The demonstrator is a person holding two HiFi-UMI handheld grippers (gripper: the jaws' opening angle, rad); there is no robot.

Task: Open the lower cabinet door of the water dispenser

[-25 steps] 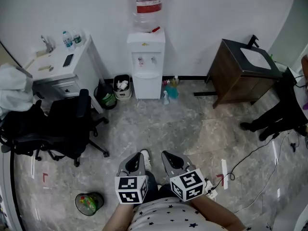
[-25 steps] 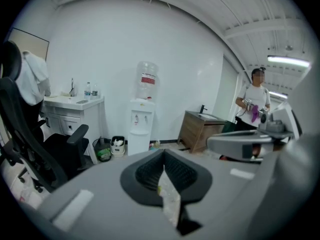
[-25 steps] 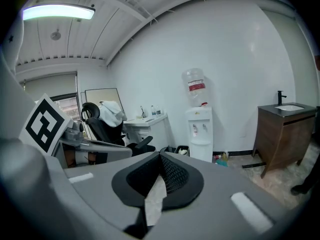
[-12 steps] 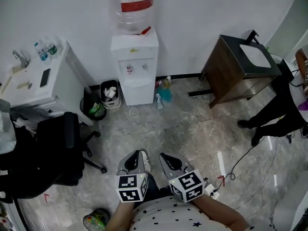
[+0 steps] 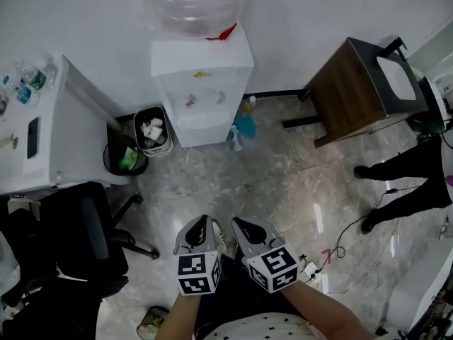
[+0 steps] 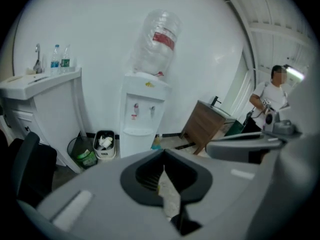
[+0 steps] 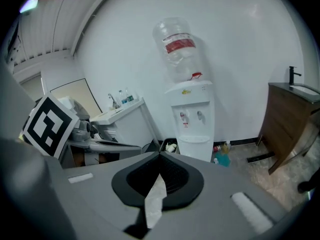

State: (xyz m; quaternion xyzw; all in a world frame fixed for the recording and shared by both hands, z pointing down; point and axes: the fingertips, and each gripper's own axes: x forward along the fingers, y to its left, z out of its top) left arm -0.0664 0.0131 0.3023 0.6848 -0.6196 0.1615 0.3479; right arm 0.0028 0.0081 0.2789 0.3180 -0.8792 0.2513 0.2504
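The tall white water dispenser [image 5: 202, 83] stands against the white wall, far across the grey stone floor [image 5: 269, 190] from both grippers. Its lower cabinet door [image 7: 196, 151] is the plain white front under the two little taps, and it looks shut.

The left gripper [image 5: 204, 221] and the right gripper [image 5: 236, 222] sit side by side low in the head view. Each has its jaws pressed together with nothing in them.

I think the job now is just getting near. It would be good to walk straight at the front, keep clear of the black bin full of white rubbish [image 5: 151, 129] and the blue bottle on the floor [image 5: 245, 126], then go low and open one gripper beside the door's edge.

From above, the door is only a thin strip. No view shows a handle or which side swings out. The big clear water bottle with a red label [image 5: 195, 2] is cut off at the top.
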